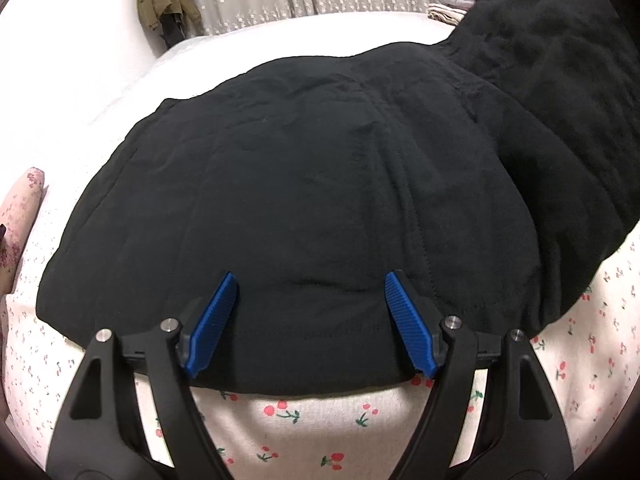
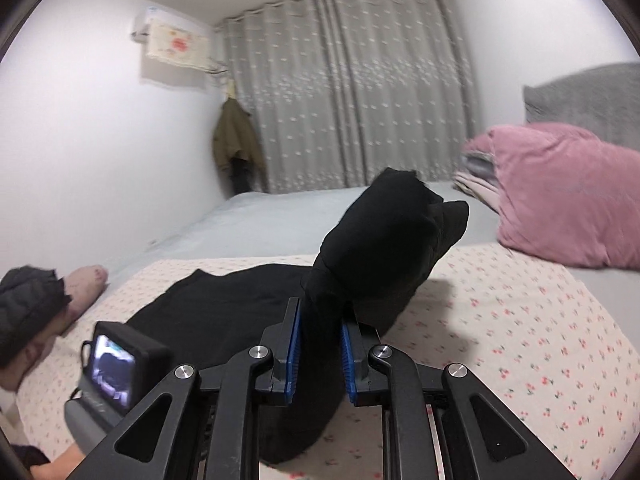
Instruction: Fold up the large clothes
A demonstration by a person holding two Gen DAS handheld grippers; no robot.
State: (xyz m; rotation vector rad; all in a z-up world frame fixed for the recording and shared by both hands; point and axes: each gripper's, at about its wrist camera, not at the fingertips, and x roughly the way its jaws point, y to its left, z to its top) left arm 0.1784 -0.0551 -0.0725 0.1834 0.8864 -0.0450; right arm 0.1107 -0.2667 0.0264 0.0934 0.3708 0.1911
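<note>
Left gripper [image 1: 312,320] sat low over the near hem of the black garment [image 1: 304,200], blue pads [image 1: 212,328] spread wide apart, nothing pinched between them, fabric lying flat under the gap. Garment was spread across the cherry-print sheet [image 1: 280,412] on the bed, most of it flat, right-hand portion lifted off the surface and rising out of the left wrist view.

Right gripper [image 2: 320,344] was clamped on a bunched fold of that same garment [image 2: 376,240], 2 pads pressed against the cloth on either side. Held part stood up above the bed in a dark hump, the rest trailing down to the flat section on the sheet [image 2: 520,340].

Pink pillow [image 2: 560,200] lay at the right side of the bed, well apart from the garment. Olive jacket [image 2: 236,140] hung beside the grey starred curtain [image 2: 360,100] at the far wall. Small camera screen [image 2: 112,372] on the other rig showed at lower left of the right wrist view.
</note>
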